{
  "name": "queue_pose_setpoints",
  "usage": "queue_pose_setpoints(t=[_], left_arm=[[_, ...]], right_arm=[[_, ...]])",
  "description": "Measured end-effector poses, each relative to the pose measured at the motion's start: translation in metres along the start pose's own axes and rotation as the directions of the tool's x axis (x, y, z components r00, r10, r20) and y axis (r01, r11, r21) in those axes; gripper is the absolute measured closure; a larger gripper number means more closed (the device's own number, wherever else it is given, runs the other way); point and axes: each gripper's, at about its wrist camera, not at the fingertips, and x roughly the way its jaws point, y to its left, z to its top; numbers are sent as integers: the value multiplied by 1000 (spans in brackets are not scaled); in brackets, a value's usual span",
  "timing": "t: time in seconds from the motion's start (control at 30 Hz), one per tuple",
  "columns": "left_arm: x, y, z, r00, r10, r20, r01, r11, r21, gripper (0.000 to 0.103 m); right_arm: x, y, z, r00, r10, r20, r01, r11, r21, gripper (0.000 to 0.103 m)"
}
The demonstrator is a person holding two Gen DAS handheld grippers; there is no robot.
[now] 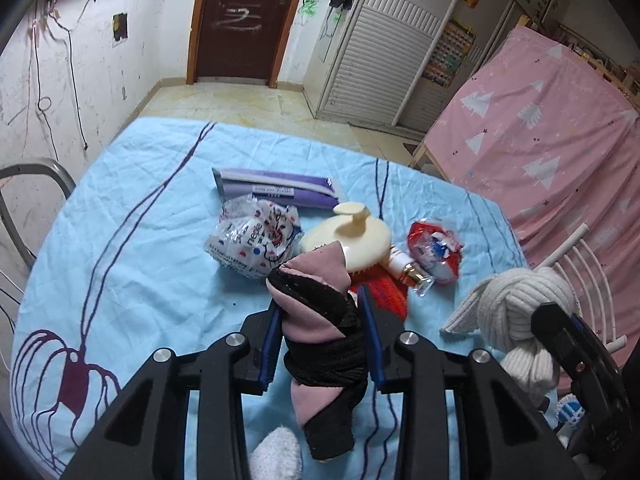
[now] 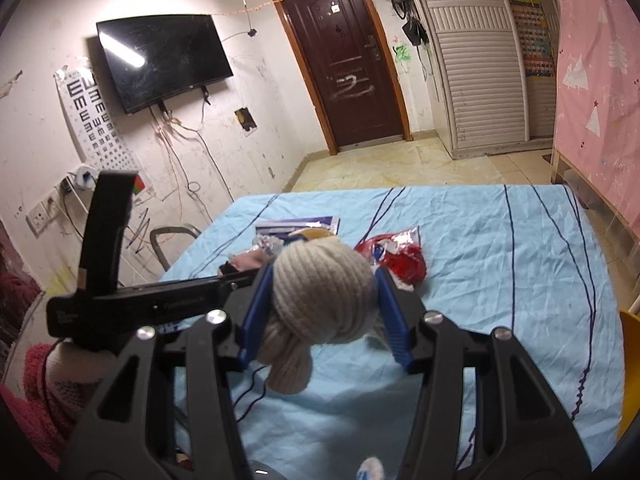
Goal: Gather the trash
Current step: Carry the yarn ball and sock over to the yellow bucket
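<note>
Apparently mid-collection: left gripper (image 1: 322,340) pinching a rolled pink-and-black sock (image 1: 320,332), right gripper (image 2: 324,312) clamped on a knotted cream knit sock (image 2: 320,300), both lifted above the blue-sheeted table (image 1: 132,208). Next calls for carrying both off. Wrappers waiting at twelve o'clock: crumpled white printed bag (image 1: 254,242), red packet (image 1: 434,250).

Left tool (image 1: 322,334) clamped on load; right tool (image 2: 324,312) likewise, both raised.
</note>
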Motion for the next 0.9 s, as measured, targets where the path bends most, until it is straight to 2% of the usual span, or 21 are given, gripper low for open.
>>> queue_pose_setpoints(t=[0.43, 0.9], left_arm=[[-34, -42, 5, 997, -42, 66, 37, 996, 78, 77], [-33, -112, 4, 996, -58, 68, 44, 982, 183, 77]], right_arm=[[-40, -33, 7, 995, -31, 100, 25, 998, 59, 54], [-93, -100, 8, 972, -128, 199, 96, 982, 164, 54]])
